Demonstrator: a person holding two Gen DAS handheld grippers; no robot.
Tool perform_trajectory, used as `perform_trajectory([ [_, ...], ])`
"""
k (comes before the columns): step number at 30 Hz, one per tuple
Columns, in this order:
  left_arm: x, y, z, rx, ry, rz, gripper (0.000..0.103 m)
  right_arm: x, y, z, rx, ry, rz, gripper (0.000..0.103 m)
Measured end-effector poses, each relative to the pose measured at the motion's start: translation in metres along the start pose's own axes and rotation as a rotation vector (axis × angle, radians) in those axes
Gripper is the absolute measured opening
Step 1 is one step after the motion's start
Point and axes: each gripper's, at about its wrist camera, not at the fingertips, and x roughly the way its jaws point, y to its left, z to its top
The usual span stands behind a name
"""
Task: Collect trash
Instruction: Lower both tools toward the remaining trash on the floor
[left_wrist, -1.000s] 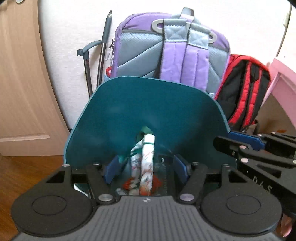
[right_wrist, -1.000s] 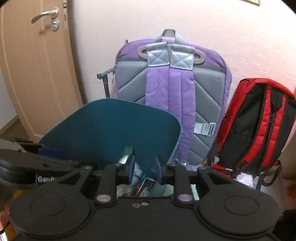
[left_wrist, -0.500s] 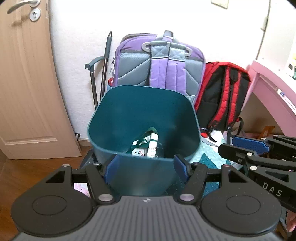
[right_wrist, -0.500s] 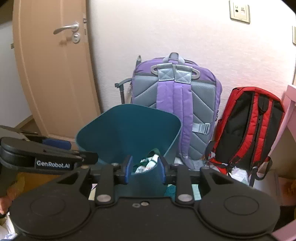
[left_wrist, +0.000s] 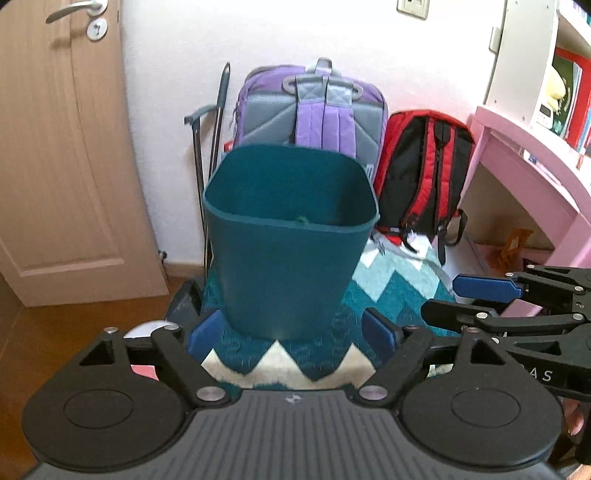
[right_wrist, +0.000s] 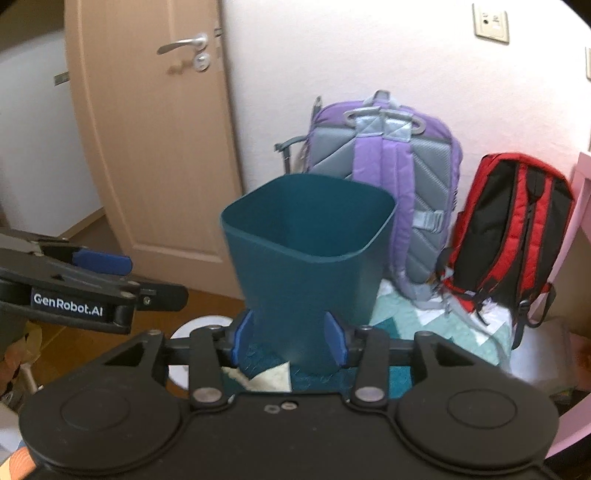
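Both claws, left claw (left_wrist: 291, 334) and right claw (right_wrist: 290, 341), have just been opening and hold nothing; the teal bin (left_wrist: 291, 236) stands on the rug (left_wrist: 399, 280), so the drop looks finished.

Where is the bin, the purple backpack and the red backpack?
bin (left_wrist: 288, 273): left wrist view, on its front wall.
purple backpack (right_wrist: 432, 206): right wrist view, on its grey back padding.
red backpack (left_wrist: 417, 173): left wrist view, on its back panel.

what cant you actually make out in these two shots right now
- Teal bin contents: both wrist views, its near wall hides the inside.
- Purple backpack lower half: left view, behind the bin.
- White round thing on the floor: right view, mostly under the right gripper.
- Shelf items: left view, cut by the edge.
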Motion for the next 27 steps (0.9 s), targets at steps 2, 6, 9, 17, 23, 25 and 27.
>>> perform_trajectory([
  [2,0.000,0.004,-0.013,-0.001,0.004,0.007,0.085,0.000,0.005,-0.011,0.002,0.011,0.018,0.045],
  [6,0.006,0.015,-0.039,-0.012,0.024,-0.009,0.086,0.007,0.013,-0.033,0.007,0.040,0.051,0.048],
  [9,0.020,0.026,-0.059,-0.011,0.038,-0.011,0.099,0.020,0.016,-0.053,0.011,0.064,0.068,0.048],
  [17,0.090,0.078,-0.110,-0.111,0.134,0.011,0.102,0.083,0.018,-0.114,0.016,0.197,0.105,0.049],
  [23,0.162,0.119,-0.151,-0.144,0.272,0.048,0.102,0.144,0.022,-0.162,0.000,0.300,0.105,0.049],
  [25,0.185,0.130,-0.165,-0.154,0.327,0.045,0.102,0.165,0.023,-0.178,0.008,0.344,0.111,0.049],
  [27,0.208,0.140,-0.180,-0.155,0.394,0.035,0.102,0.188,0.025,-0.197,0.025,0.394,0.110,0.049],
])
